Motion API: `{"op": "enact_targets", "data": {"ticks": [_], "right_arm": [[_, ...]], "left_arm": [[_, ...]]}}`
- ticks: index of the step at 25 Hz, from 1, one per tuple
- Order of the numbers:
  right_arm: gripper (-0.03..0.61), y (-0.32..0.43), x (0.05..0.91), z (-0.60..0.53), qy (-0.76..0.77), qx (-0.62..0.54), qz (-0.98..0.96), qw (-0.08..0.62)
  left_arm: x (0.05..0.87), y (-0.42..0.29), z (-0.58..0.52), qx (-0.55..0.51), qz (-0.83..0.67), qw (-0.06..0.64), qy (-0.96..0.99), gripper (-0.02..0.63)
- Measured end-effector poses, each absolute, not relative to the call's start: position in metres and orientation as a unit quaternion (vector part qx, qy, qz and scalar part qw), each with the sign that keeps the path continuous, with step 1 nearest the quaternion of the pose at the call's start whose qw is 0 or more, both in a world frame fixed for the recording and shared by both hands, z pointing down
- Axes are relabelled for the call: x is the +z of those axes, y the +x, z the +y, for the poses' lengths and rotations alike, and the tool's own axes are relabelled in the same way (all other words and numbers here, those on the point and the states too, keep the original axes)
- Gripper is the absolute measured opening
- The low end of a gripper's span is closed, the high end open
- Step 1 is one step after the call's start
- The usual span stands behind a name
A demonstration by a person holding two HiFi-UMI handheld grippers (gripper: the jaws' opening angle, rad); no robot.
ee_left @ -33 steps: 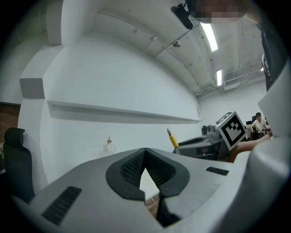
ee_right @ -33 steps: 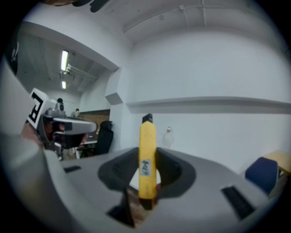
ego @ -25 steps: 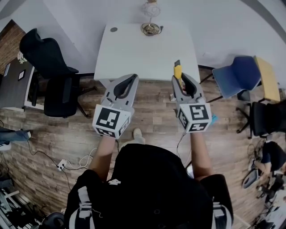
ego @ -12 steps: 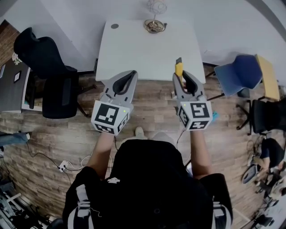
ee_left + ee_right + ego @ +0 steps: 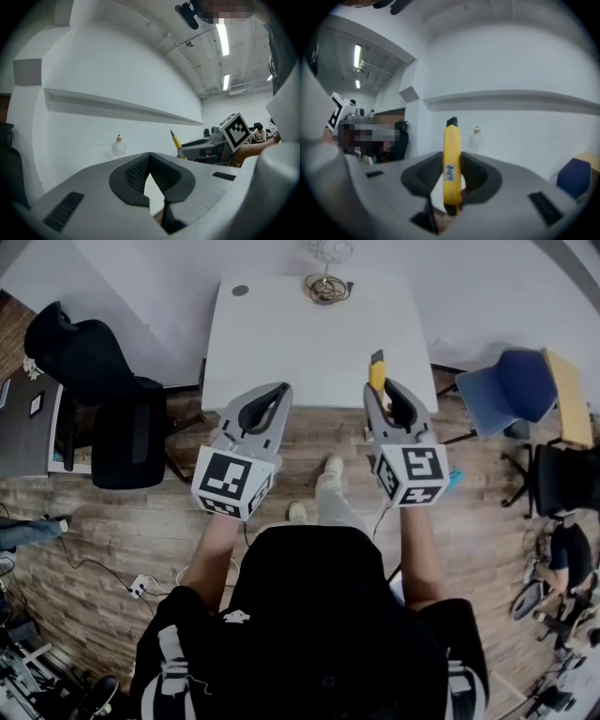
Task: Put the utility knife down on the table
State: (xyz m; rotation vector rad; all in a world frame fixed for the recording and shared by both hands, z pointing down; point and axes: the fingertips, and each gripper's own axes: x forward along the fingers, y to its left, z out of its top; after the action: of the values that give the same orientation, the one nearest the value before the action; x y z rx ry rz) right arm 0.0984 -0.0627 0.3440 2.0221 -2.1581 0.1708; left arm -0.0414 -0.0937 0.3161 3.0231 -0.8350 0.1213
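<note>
My right gripper (image 5: 379, 392) is shut on a yellow utility knife (image 5: 377, 374) with a black tip, which sticks out forward over the near right edge of the white table (image 5: 300, 343). In the right gripper view the utility knife (image 5: 451, 164) stands upright between the jaws of the right gripper (image 5: 452, 180). My left gripper (image 5: 278, 393) is shut with nothing in it, just short of the table's near edge. The left gripper (image 5: 149, 161) in its own view shows its jaw tips meeting, and the knife (image 5: 176, 140) appears off to the right.
A wire ornament (image 5: 326, 279) sits at the table's far edge, and a small round grommet (image 5: 240, 291) at its far left corner. A black office chair (image 5: 103, 399) stands left of the table; a blue chair (image 5: 506, 390) stands to the right. Wood floor lies below.
Both grippers have moved slightly forward toward the table, the knife tip now reaching over its near edge. The person's foot has stepped forward.
</note>
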Motion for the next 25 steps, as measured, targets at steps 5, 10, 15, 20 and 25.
{"op": "enact_targets", "data": {"ticks": [5,10,15,20,25], "right_arm": [[0.137,0.1,0.342,-0.065,0.679,0.05,-0.728,0.084],[0.137,0.108,0.346,-0.08,0.674,0.05,-0.732,0.082],[0.137,0.142,0.358,-0.131,0.665,0.071,-0.738,0.086],[0.137,0.169,0.367,-0.166,0.656,0.081,-0.745,0.088],[0.137,0.196,0.374,-0.198,0.643,0.093,-0.754,0.092]], "left_arm": [[0.316,-0.041,-0.094,0.038,-0.269,0.003,0.963,0.015],[0.319,-0.031,-0.107,0.038,-0.273,0.001,0.961,0.015],[0.33,0.005,-0.154,0.053,-0.278,0.012,0.959,0.015],[0.339,0.032,-0.187,0.064,-0.286,0.02,0.956,0.015],[0.342,0.064,-0.215,0.07,-0.294,0.03,0.953,0.015]]}}
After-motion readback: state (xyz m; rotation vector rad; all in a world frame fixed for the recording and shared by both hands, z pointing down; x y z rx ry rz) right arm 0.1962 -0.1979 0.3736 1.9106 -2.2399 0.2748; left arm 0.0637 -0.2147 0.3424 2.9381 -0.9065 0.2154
